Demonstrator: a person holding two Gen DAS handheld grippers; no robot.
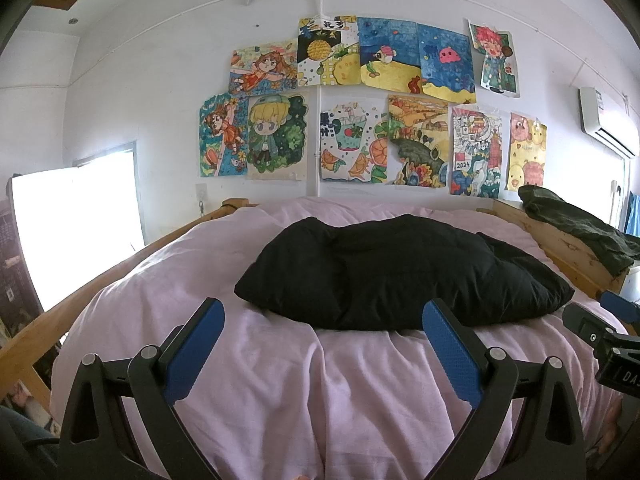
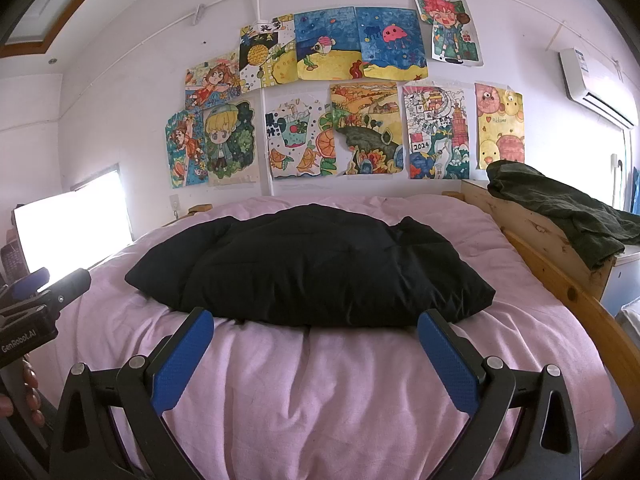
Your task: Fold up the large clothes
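Left wrist view: left gripper (image 1: 323,322) jaws wide, empty.
Right gripper (image 2: 316,330): jaws wide, empty.
Garment: black padded garment (image 2: 312,268) mid-bed (image 2: 320,380), already bundled compact.
Progress: judged near done; maybe 1 tidy left.

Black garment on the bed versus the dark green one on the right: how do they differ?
The black garment lies bundled in a puffy heap on the pink bedding; the dark green garment drapes thinner and flatter over the wooden frame beside the bed. Black looks bulkier. Both are crumpled and unheld.
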